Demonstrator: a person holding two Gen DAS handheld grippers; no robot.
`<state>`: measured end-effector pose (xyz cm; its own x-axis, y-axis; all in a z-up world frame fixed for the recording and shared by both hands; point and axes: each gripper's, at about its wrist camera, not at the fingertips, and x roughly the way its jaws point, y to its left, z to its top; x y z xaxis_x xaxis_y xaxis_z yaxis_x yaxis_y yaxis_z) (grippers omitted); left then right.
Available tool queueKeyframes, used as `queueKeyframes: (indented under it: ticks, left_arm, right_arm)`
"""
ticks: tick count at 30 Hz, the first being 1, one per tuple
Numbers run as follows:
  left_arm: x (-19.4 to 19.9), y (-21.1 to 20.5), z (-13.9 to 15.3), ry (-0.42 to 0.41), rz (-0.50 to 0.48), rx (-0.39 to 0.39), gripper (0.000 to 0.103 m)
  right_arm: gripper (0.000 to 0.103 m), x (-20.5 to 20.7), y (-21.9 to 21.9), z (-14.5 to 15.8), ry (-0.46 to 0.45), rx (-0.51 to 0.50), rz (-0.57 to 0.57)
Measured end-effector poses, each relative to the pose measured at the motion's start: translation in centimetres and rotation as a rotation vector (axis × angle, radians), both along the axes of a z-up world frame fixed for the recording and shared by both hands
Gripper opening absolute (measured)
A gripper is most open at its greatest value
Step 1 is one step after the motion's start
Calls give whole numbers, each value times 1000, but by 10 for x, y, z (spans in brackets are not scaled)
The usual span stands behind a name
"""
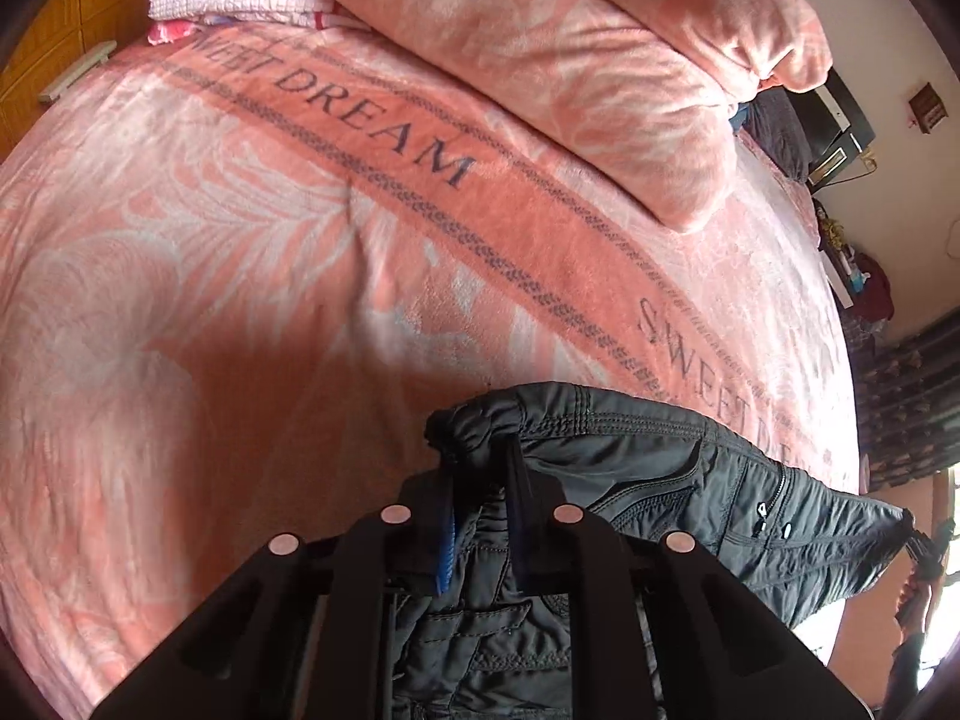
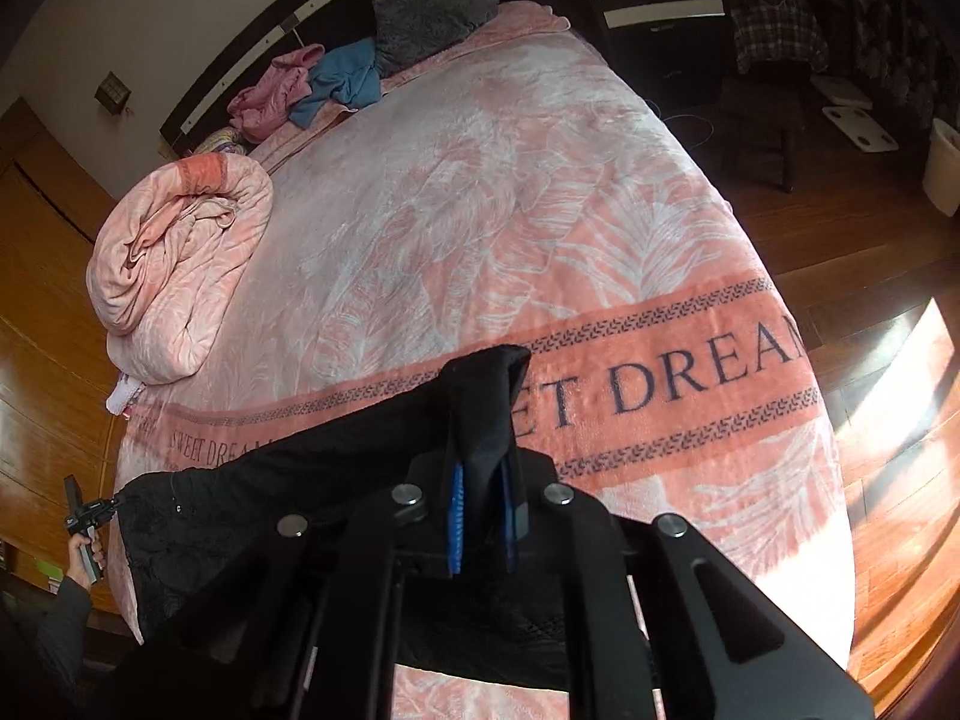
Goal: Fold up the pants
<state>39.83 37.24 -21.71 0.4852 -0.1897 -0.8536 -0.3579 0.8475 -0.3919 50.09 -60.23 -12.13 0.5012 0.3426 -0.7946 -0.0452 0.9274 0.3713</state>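
Dark grey pants [image 1: 672, 468] with zip pockets hang stretched above the pink bed. My left gripper [image 1: 480, 462] is shut on one bunched corner of their waistband, and the cloth runs off to the right toward the other gripper [image 1: 921, 546], small at the frame's edge. In the right wrist view my right gripper [image 2: 483, 420] is shut on the other corner of the pants [image 2: 252, 492], which look black here. The fabric spans left to the left gripper [image 2: 90, 513], held by a hand [image 2: 81, 555].
The bed carries a pink "SWEET DREAM" blanket [image 2: 540, 210]. A rolled pink duvet [image 2: 180, 264] lies at its far side, with pink and blue clothes [image 2: 312, 84] and a grey pillow [image 2: 432, 18] by the headboard. Wooden floor [image 2: 870, 240] and a nightstand [image 2: 654, 24] flank the bed.
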Motion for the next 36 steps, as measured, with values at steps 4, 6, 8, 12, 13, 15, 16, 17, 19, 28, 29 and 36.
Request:
queueKeyframes:
  ticks: [4,6,8,12,13,15,16,17,19,28,29,36]
  left_arm:
    - [-32,-4,52,-134,-6,-14,14]
    - [-48,-2,66,-176,-8,-35,14]
    - [-67,-5,72,-204,-7,-37,14]
    - [-109,-6,74,-222,35,-76,14]
    - [-119,-7,75,-230,41,-84,14]
    - [-139,-10,78,-232,39,-71,14]
    - [-147,-10,78,-230,40,-67,14]
    - [-155,-10,78,-231,41,-70,15]
    - [-172,-10,78,-228,38,-65,15]
    - [-230,-11,56,-199,45,-66,18]
    - [-234,-11,53,-196,46,-68,19]
    - [-257,-13,29,-147,25,-55,23]
  right_arm:
    - [7,-62,-8,38,-92,-63,10]
    - [7,-97,-16,43,-129,-85,0]
    - [7,-134,-25,37,-160,-69,-34]
    - [7,-203,-35,10,-156,-32,-96]
    - [7,-218,-35,6,-157,-27,-105]
    - [7,-246,-36,1,-167,-23,-126]
    - [8,-258,-37,0,-171,-13,-137]
    - [8,-269,-37,0,-178,-20,-145]
    - [8,-289,-35,1,-189,-30,-158]
    - [11,-370,-26,-13,-214,-89,-208]
    - [12,-378,-26,-15,-215,-88,-216]
    - [24,-427,-32,-53,-142,-36,-272]
